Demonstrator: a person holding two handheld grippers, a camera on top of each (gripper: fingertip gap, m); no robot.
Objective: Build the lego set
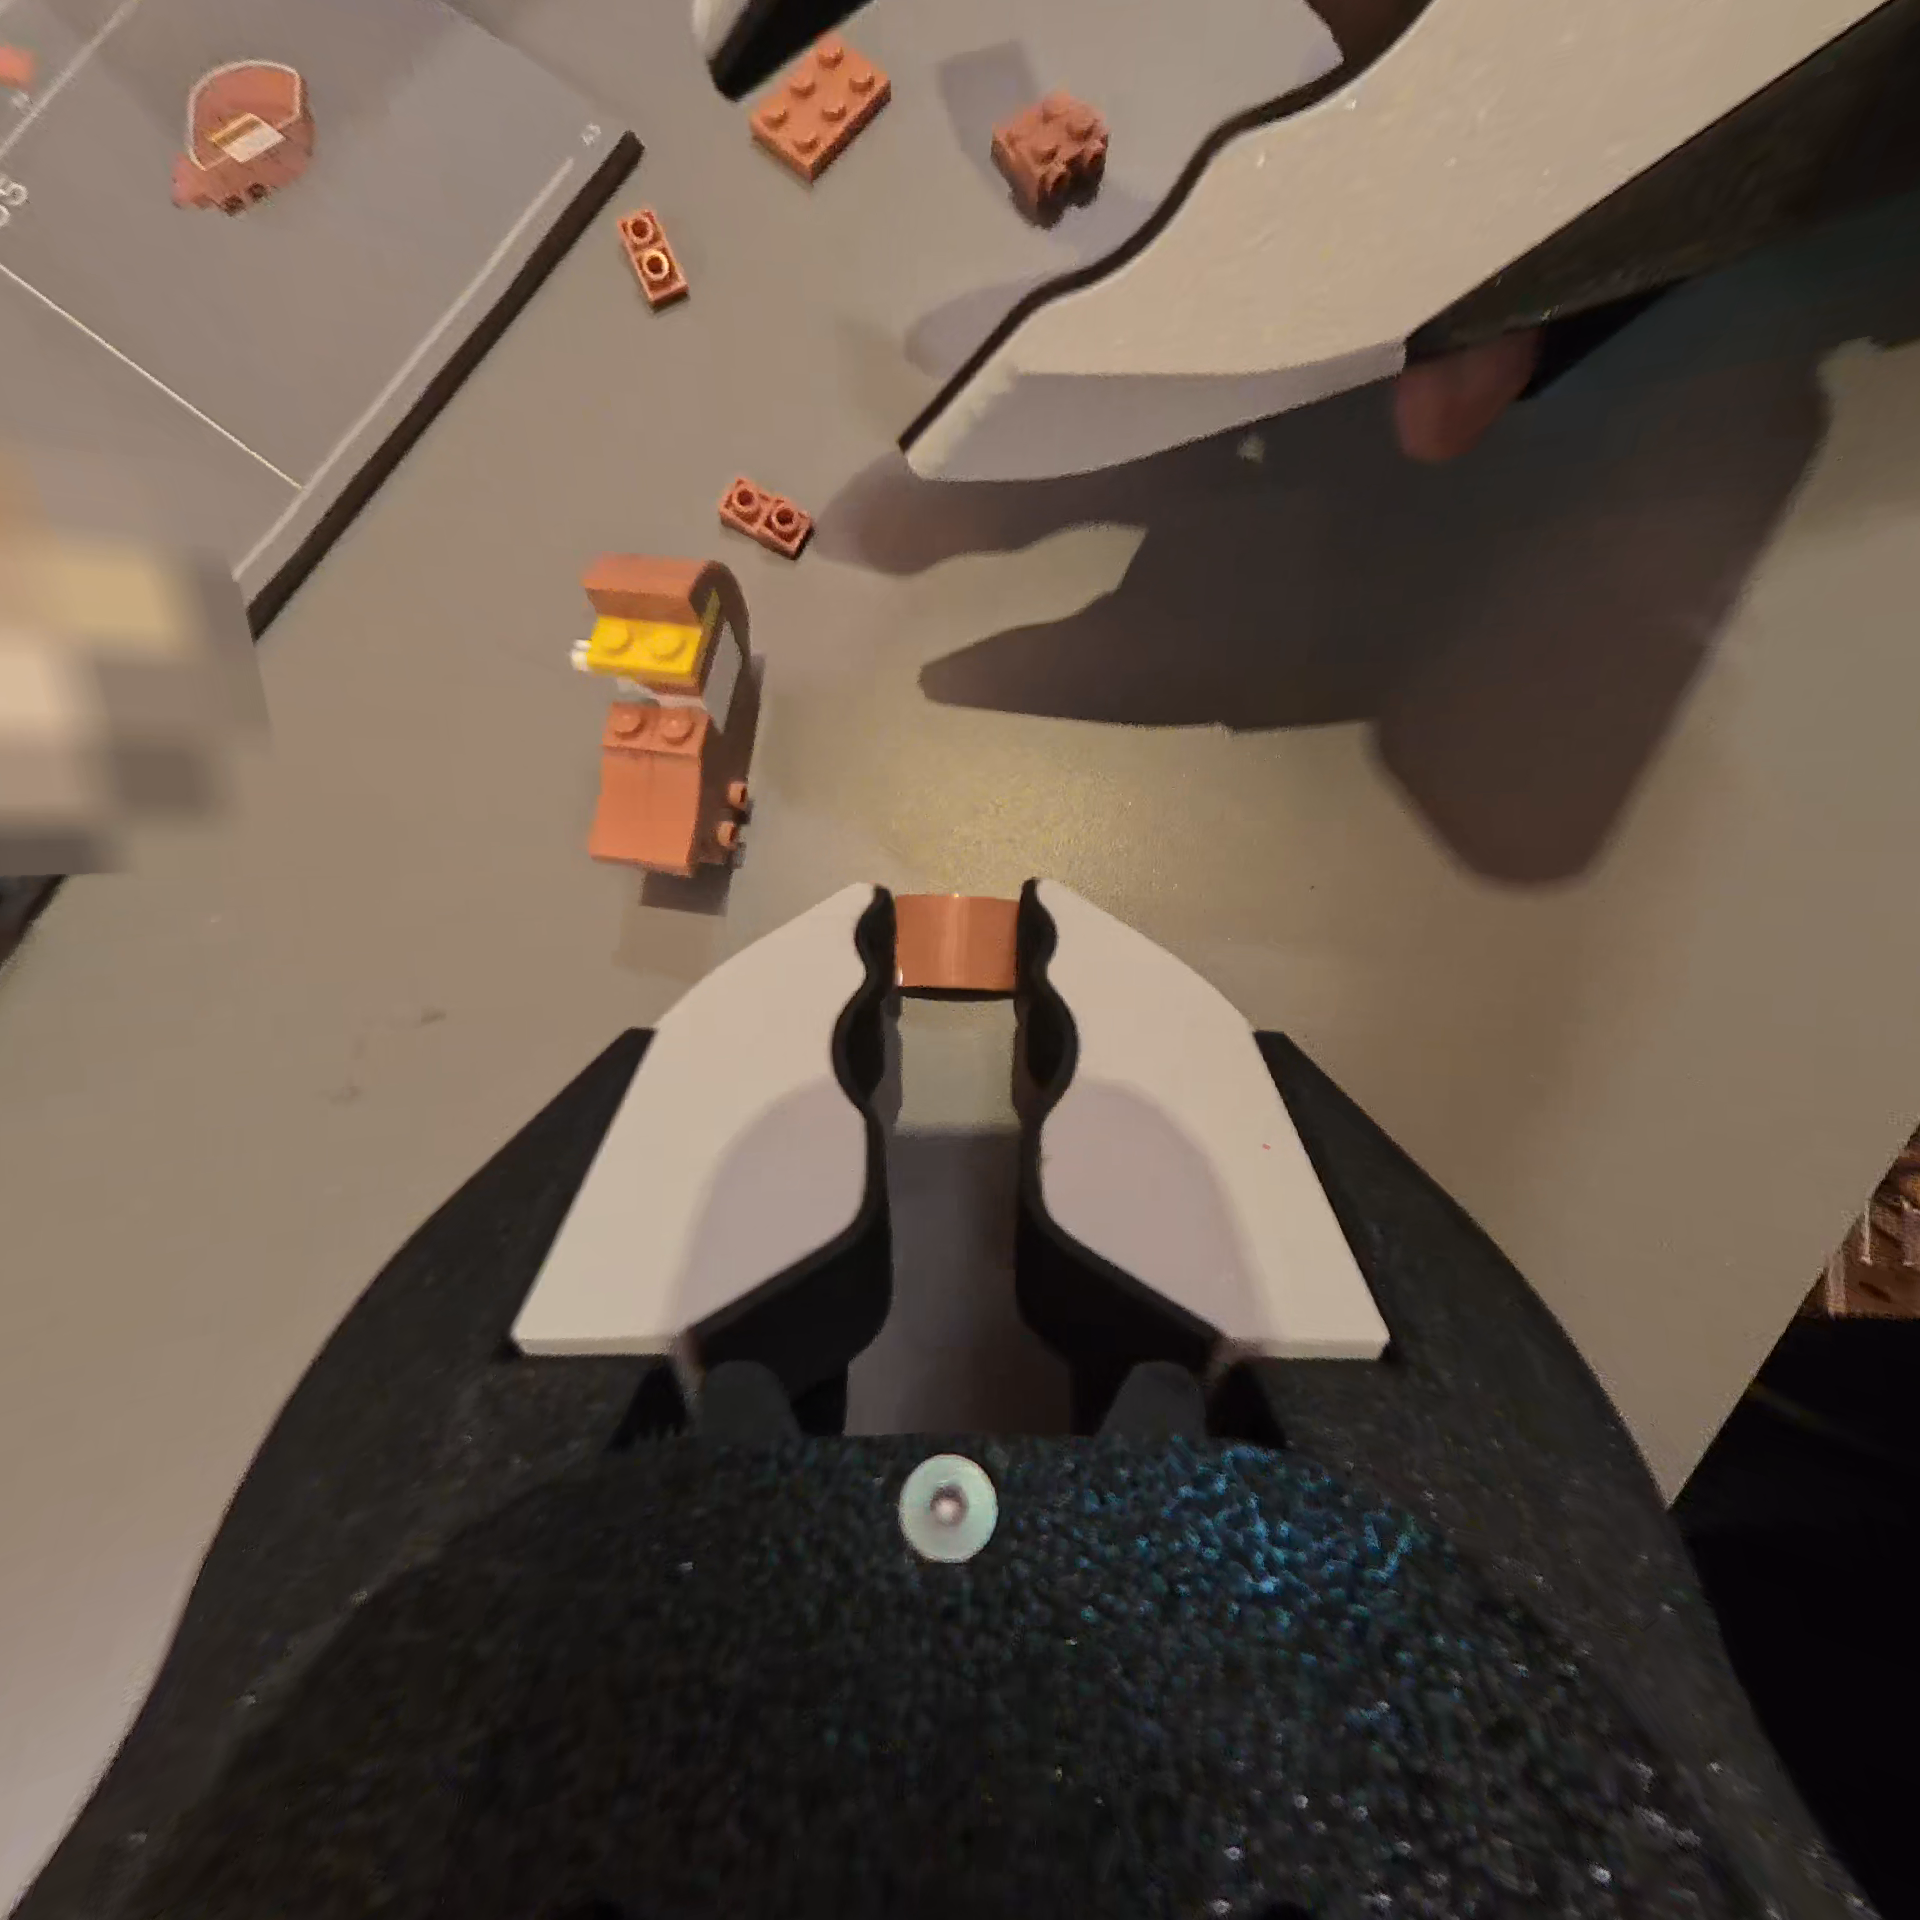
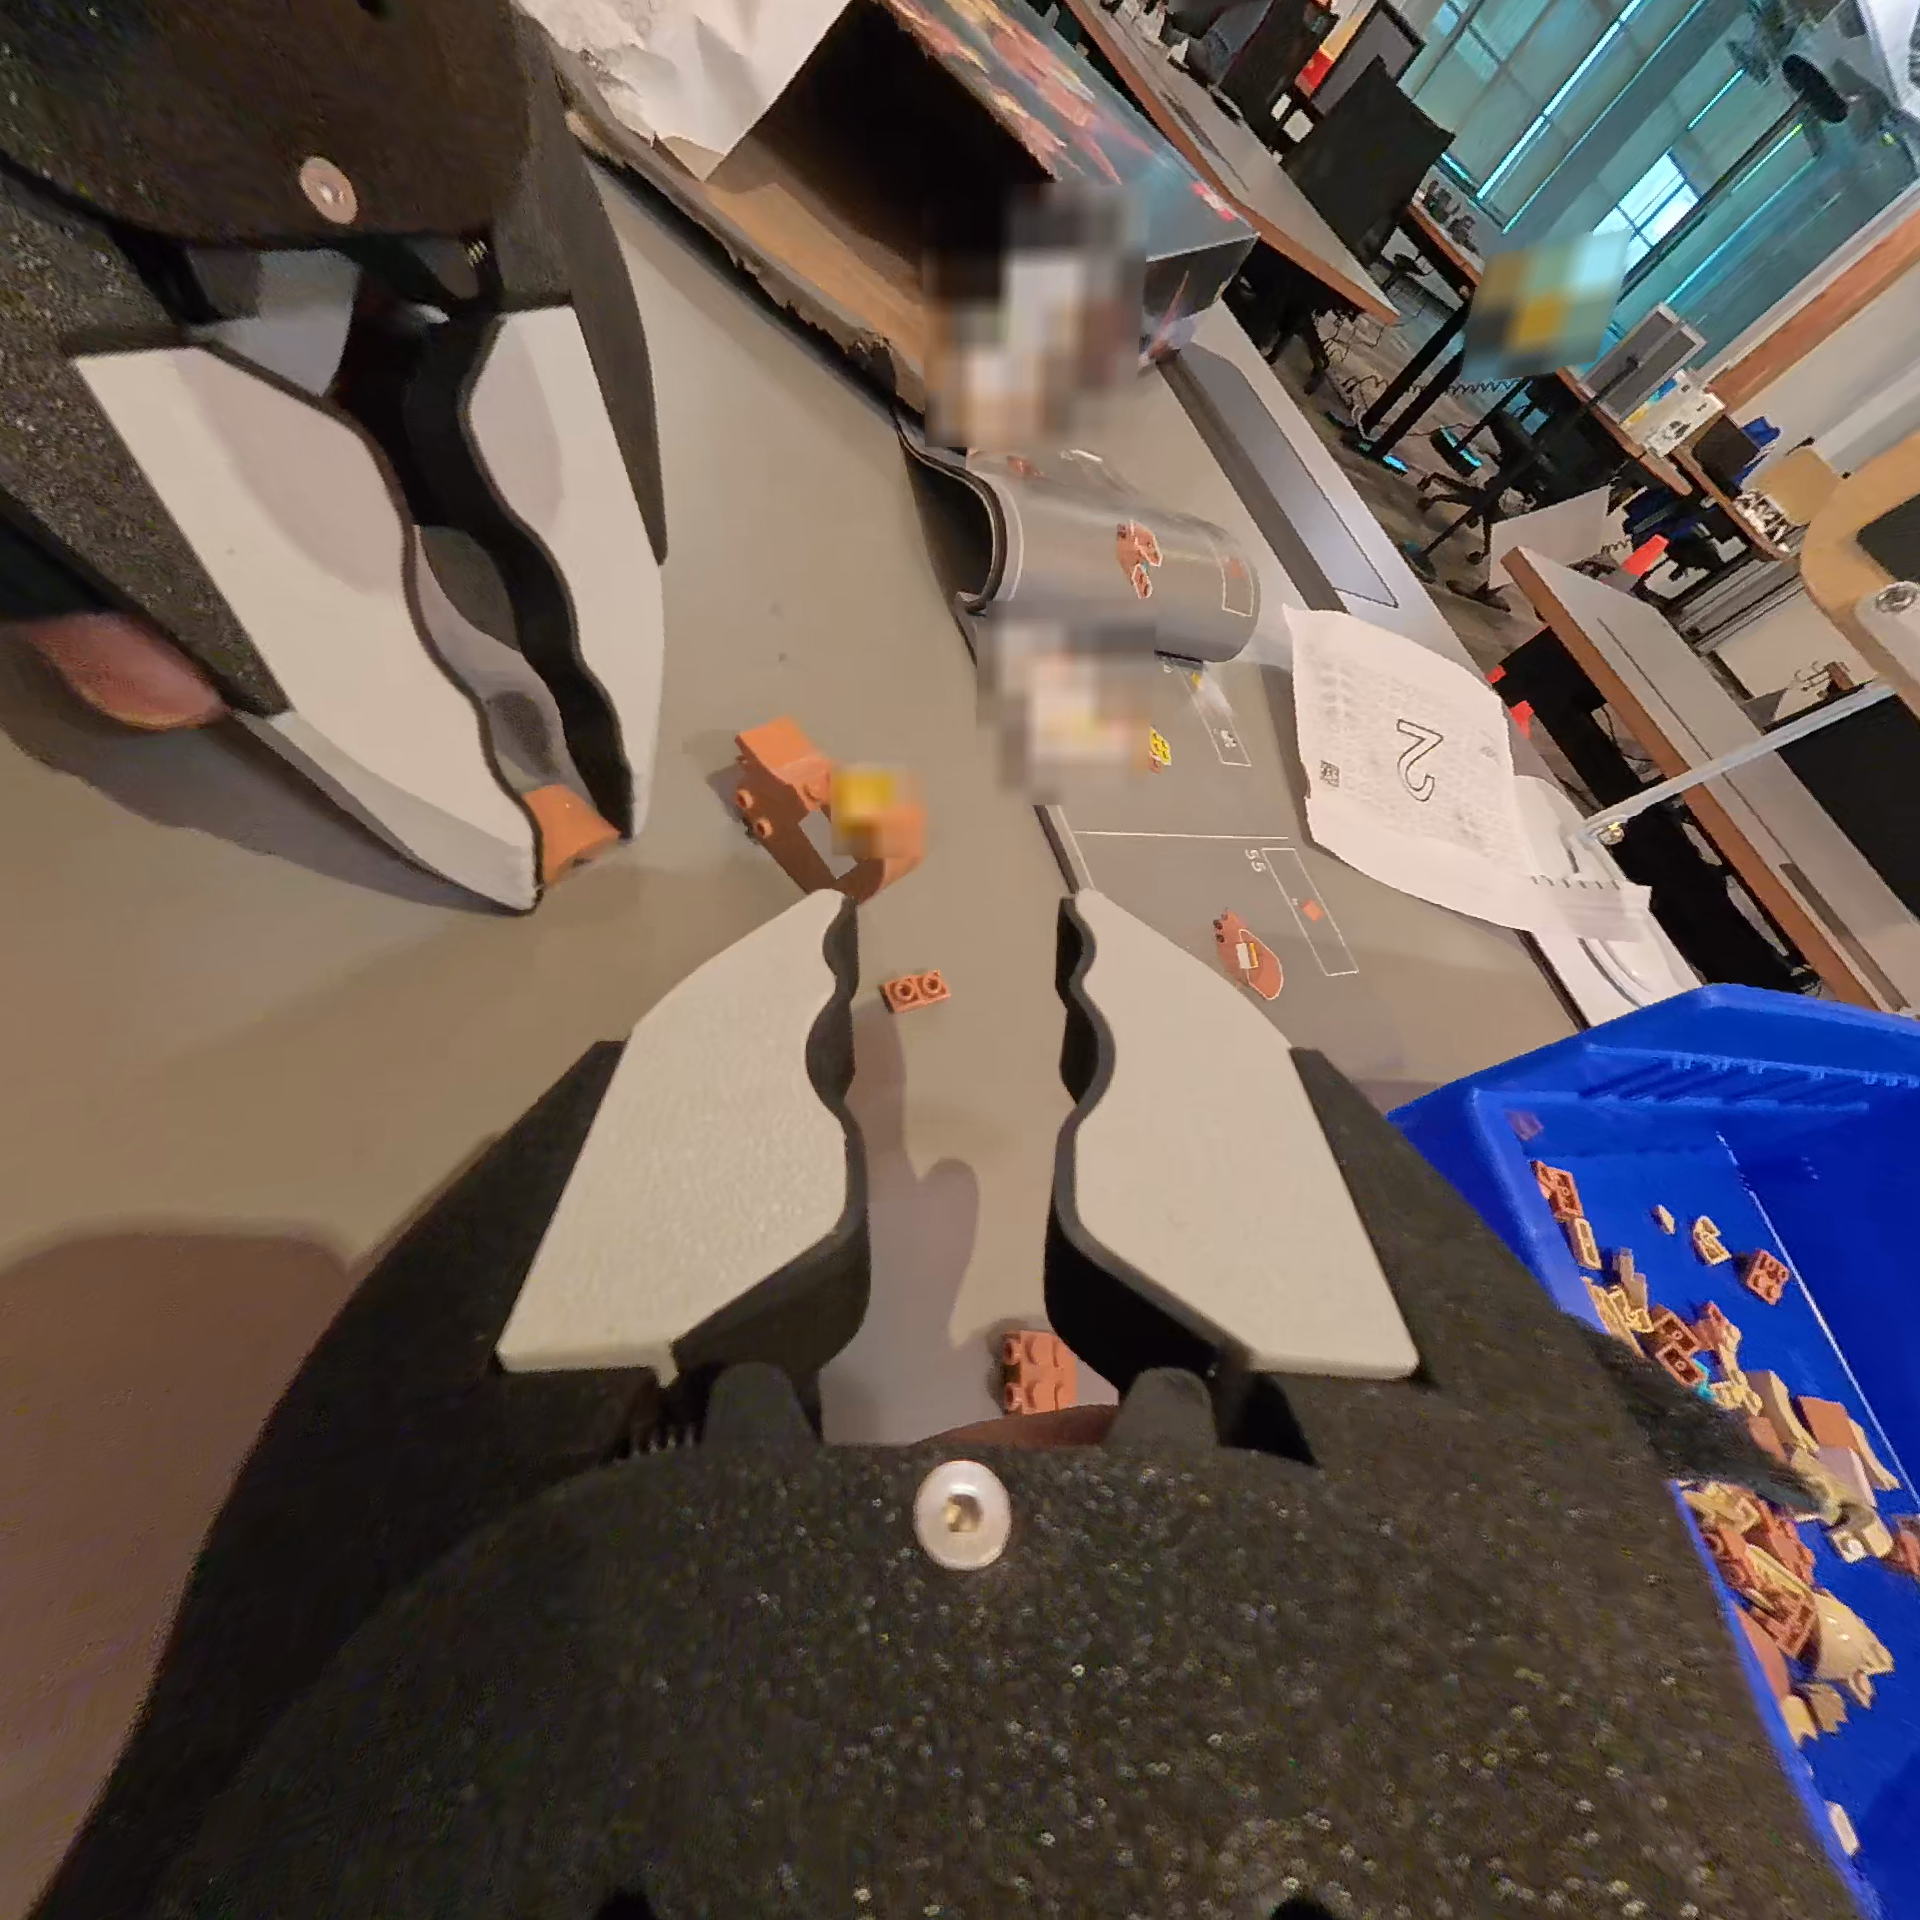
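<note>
My left gripper [image 1: 956,935] is shut on a small smooth brown piece [image 1: 954,943] at its fingertips, just above the grey table [image 1: 1143,831]. The right wrist view shows the same grasp [image 2: 566,821] at upper left. A small build of brown and yellow bricks [image 1: 665,717] lies to its left, also in the right wrist view [image 2: 821,821]. My right gripper [image 2: 956,925] is open and empty above the table. A brown two-stud plate [image 2: 916,990] lies on the table below its gap, untouched. One of its grey fingers [image 1: 1195,312] crosses the left wrist view at upper right.
Loose brown pieces lie on the table: a two-stud plate [image 1: 654,257], a six-stud plate [image 1: 821,104], a brick [image 1: 1049,151]. An open instruction booklet [image 1: 260,260] lies at far left. A blue bin [image 2: 1662,1143] of pieces stands at right, with a paper sheet [image 2: 1403,769] beyond it. The brown two-stud plate [image 2: 916,990] sits 6 cm or so from the ends of my right fingers. Seen from the left wrist view [image 1: 753,515] as well.
</note>
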